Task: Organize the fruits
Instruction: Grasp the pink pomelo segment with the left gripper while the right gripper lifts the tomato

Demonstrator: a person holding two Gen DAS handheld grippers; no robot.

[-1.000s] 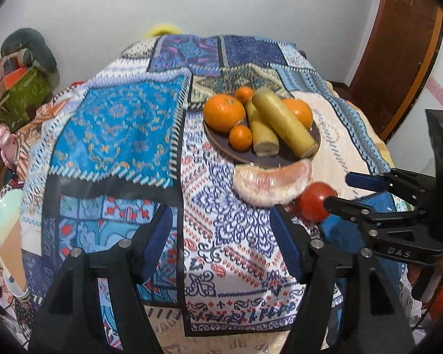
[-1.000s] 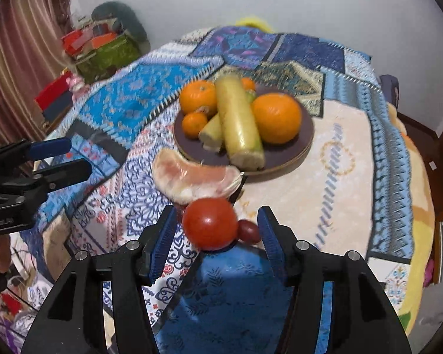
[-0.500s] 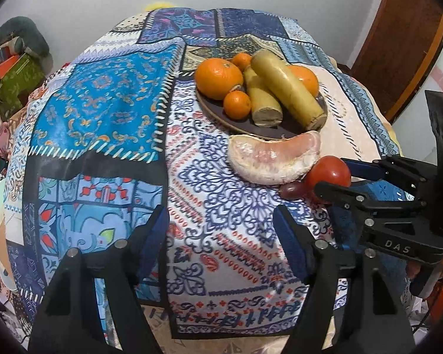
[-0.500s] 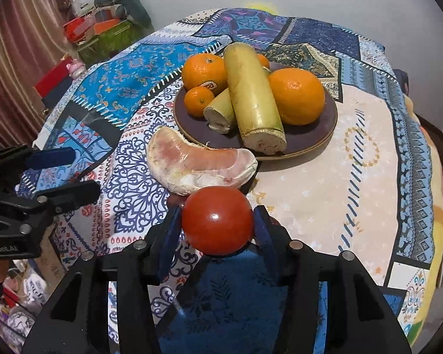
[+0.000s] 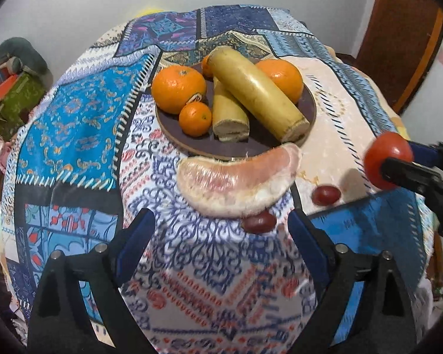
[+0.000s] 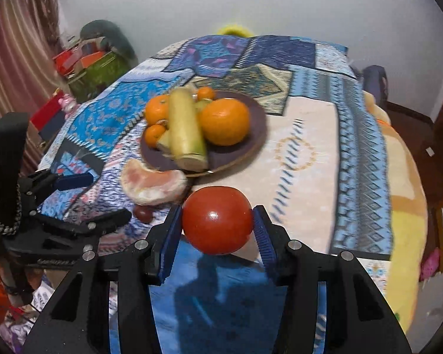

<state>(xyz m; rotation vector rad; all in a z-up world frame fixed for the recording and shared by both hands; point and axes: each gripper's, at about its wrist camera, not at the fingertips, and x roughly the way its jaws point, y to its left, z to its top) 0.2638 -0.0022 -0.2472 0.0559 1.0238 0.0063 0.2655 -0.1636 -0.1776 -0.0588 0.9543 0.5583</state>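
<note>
The right gripper [image 6: 217, 224], clamped on the tomato [image 6: 217, 224] raised just in front of the plate [image 6: 258, 135], should set it gently in the plate's bare near side, while the left gripper [image 5: 221, 230] hangs open near the pomelo wedge [image 5: 239, 183].

Soft, even indoor light from above. A bright glint sits on the tomato [image 6: 217, 224], and its shadow [image 5: 353, 178] falls on the table [image 5: 333, 124]. Right wrist view smears with motion blur across the plate [image 6: 252, 138]. Fisheye bends both views, corners gone black.
</note>
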